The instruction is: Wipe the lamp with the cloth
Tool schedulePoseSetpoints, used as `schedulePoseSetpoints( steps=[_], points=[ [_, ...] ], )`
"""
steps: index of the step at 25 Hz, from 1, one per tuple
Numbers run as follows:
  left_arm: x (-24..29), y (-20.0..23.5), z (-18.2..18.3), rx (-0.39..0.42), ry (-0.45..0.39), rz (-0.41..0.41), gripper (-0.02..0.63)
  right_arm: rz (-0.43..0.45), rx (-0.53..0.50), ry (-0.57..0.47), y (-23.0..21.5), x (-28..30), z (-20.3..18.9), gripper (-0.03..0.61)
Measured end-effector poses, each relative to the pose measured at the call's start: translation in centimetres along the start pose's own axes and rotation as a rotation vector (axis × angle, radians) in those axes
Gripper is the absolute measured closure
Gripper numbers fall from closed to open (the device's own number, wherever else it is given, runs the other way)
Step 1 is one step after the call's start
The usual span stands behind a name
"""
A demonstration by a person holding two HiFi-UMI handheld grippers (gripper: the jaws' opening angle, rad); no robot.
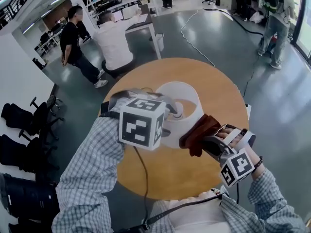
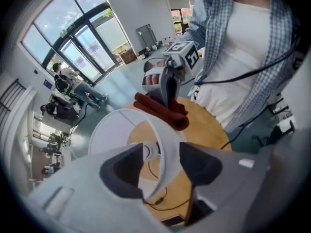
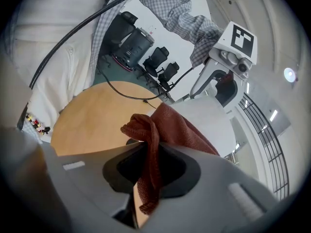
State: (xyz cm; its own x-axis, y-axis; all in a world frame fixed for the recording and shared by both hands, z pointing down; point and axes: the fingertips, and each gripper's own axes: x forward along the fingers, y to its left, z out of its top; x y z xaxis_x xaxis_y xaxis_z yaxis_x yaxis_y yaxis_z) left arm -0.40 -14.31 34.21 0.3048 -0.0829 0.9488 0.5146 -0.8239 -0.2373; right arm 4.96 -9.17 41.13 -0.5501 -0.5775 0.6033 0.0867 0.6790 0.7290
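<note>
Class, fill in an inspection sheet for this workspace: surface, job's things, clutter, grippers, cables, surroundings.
surface: round wooden table.
job's things: white lamp shade mid-table; red-brown cloth held beside it.
clutter: nothing seen.
grippers: left gripper open, astride the shade's wall; right gripper shut on the cloth.
cables: thin dark cord on the table under the shade; white cable across the floor.
surroundings: open office, people, black chairs.

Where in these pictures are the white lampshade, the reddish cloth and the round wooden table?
lampshade point(image 1: 181, 89), head view, on its white far wall.
cloth point(image 3: 171, 124), right gripper view, on its bunched upper fold.
table point(image 1: 163, 176), head view, on bare wood at the near side.
</note>
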Motion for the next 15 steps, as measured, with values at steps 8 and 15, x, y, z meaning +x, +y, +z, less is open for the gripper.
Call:
schedulePoseSetpoints(
  steps=[8, 15],
  points=[
    [0.9, -1.3, 0.1, 0.054, 0.017, -0.124, 0.485, 0.003, 0.004, 0.002, 0.0, 0.2, 0.0, 0.517],
    [0.8, -1.9, 0.0, 0.103, 0.040, -0.204, 0.546, -0.010, 0.031, 0.001, -0.3, 0.2, 0.0, 0.517]
  ],
)
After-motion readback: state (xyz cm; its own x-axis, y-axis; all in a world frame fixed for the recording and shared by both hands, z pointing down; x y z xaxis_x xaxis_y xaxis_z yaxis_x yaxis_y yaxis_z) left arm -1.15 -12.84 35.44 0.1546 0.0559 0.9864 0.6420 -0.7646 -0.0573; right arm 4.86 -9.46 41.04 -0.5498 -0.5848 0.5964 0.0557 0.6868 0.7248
